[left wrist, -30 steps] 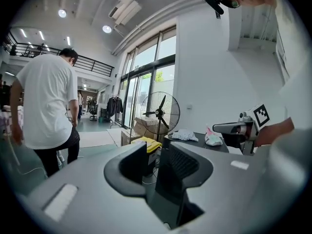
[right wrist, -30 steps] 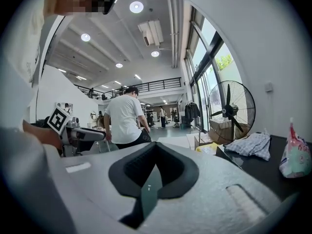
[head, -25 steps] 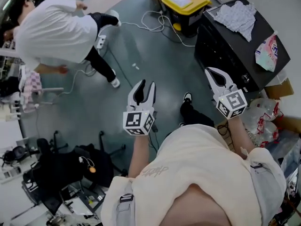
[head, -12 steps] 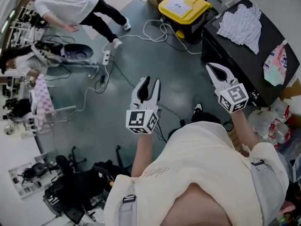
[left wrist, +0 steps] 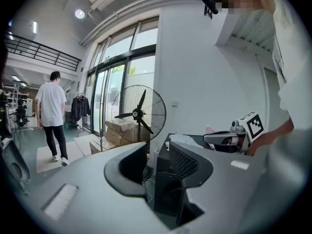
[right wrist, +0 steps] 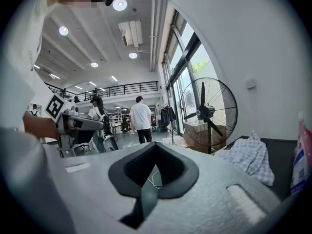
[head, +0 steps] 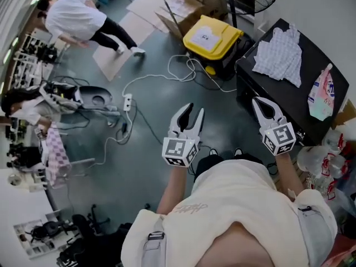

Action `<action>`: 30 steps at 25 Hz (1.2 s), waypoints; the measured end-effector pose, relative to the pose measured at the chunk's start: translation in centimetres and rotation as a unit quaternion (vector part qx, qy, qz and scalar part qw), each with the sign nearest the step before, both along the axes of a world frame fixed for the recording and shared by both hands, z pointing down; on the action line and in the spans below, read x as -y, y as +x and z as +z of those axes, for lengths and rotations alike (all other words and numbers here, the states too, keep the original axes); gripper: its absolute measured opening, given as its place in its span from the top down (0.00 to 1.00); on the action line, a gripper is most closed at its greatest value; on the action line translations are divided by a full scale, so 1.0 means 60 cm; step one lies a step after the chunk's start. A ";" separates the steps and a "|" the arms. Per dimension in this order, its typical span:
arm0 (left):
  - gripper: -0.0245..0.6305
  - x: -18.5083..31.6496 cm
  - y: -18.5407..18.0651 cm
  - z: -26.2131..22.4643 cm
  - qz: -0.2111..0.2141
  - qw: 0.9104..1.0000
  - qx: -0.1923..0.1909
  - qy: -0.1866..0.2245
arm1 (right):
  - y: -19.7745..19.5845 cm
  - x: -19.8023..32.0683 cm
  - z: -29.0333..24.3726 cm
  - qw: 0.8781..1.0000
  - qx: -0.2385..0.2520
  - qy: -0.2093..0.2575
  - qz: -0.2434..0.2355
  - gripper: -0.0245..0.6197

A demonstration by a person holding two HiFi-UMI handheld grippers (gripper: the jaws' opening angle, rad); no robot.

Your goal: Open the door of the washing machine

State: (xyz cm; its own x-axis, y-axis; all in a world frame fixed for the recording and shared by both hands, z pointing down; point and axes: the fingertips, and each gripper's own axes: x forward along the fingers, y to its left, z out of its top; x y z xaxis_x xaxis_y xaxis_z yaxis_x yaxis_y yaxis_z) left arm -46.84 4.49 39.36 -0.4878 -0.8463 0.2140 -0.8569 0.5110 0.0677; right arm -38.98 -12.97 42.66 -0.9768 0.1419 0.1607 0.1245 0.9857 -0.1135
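The washing machine (head: pixel 261 90) is a black box at the right of the head view; its door does not show. A checked cloth (head: pixel 281 54) and a pink packet (head: pixel 321 96) lie on its top. My left gripper (head: pixel 192 113) hangs open over the floor, to the left of the machine, with nothing between its jaws; in the left gripper view it (left wrist: pixel 158 157) points at the machine's dark front (left wrist: pixel 163 189). My right gripper (head: pixel 259 104) is shut and empty, close to the machine's near front corner. In the right gripper view its tips (right wrist: pixel 155 145) meet, with the cloth (right wrist: pixel 248 160) to the right.
A yellow-lidded bin (head: pixel 212 35) stands behind the machine, with cables (head: pixel 167 74) and a power strip (head: pixel 127 102) on the floor. A standing fan (left wrist: pixel 139 115) and cardboard boxes (head: pixel 186 4) are beyond. A person in a white shirt (head: pixel 78 21) is at the far left.
Both grippers have swung to the right in the view, toward the machine. The view has turned, so the bin and machine sit more central. Neither gripper's jaws have changed.
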 end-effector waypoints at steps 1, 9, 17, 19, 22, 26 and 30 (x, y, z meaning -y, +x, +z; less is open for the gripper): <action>0.72 0.010 -0.007 -0.001 0.013 1.000 0.001 0.001 | -0.001 0.003 0.000 1.000 -0.001 0.002 0.011 0.96; 0.72 0.057 -0.074 0.020 0.124 0.992 -0.006 0.005 | -0.013 0.014 0.014 0.992 -0.010 0.002 0.124 0.96; 0.72 0.073 -0.166 0.001 0.222 0.975 0.014 0.014 | -0.052 -0.003 -0.006 0.972 0.003 -0.002 0.235 0.96; 0.72 0.075 -0.185 0.005 0.245 0.969 0.010 0.013 | -0.062 -0.010 -0.010 0.966 0.006 -0.002 0.260 0.96; 0.72 0.084 -0.211 0.017 0.278 0.960 0.009 0.011 | -0.071 -0.013 -0.012 0.955 0.007 0.004 0.297 0.96; 0.72 0.100 -0.222 0.048 0.321 0.947 -0.002 0.000 | -0.048 -0.021 -0.002 0.938 -0.013 0.008 0.348 0.96; 0.72 0.133 -0.203 0.086 0.366 0.930 -0.016 -0.014 | 0.002 -0.023 0.011 0.915 -0.033 0.006 0.402 0.96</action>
State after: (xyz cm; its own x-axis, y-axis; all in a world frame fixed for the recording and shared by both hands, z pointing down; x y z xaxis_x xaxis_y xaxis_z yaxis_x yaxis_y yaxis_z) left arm -59.01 -3.52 44.54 0.2245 -0.9429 0.2461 -0.9737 -0.2073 0.0942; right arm -38.88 -11.62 43.29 -0.7535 -0.6199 0.2193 -0.6476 0.7573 -0.0843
